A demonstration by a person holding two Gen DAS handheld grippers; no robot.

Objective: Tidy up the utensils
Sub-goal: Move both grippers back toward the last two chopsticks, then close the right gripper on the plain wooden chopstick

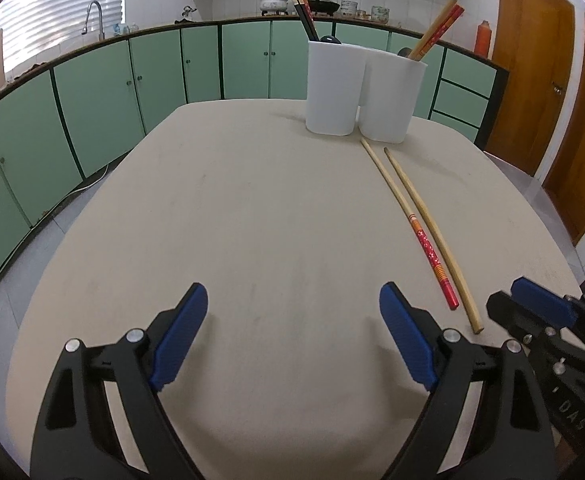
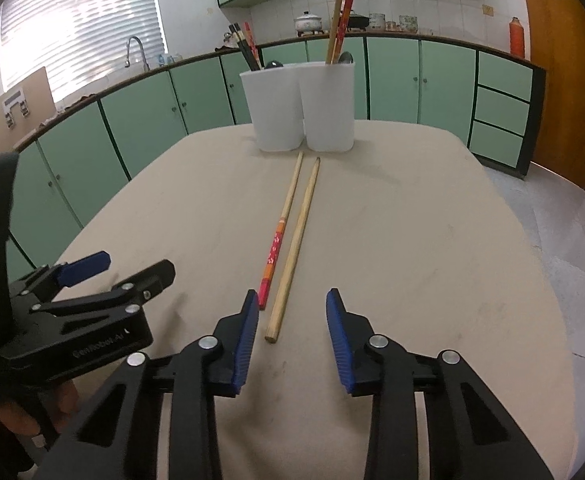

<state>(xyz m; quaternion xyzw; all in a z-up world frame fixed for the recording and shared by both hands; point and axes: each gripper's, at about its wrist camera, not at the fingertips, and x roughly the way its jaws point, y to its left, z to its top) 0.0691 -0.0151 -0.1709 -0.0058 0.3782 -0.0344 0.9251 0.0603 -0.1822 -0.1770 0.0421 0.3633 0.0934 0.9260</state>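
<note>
- My left gripper (image 1: pixel 293 340) hovers spread and empty over the bare table (image 1: pixel 252 208); no risk there.
- My right gripper (image 2: pixel 292 336) is half-closed, pinching nothing; near the front edge, the plain chopstick (image 2: pixel 292 252) lies between its jaws, the red-patterned chopstick (image 2: pixel 278 240) beside. Closing crooked, I may roll both away.
- The white holders (image 2: pixel 298 106) wait at the far edge.

Two chopsticks lie side by side on the beige table, a plain wooden chopstick (image 2: pixel 294 246) and a red-patterned chopstick (image 2: pixel 279 234), thin tips almost touching two white holders (image 2: pixel 298 106) already holding other chopsticks upright.
</note>
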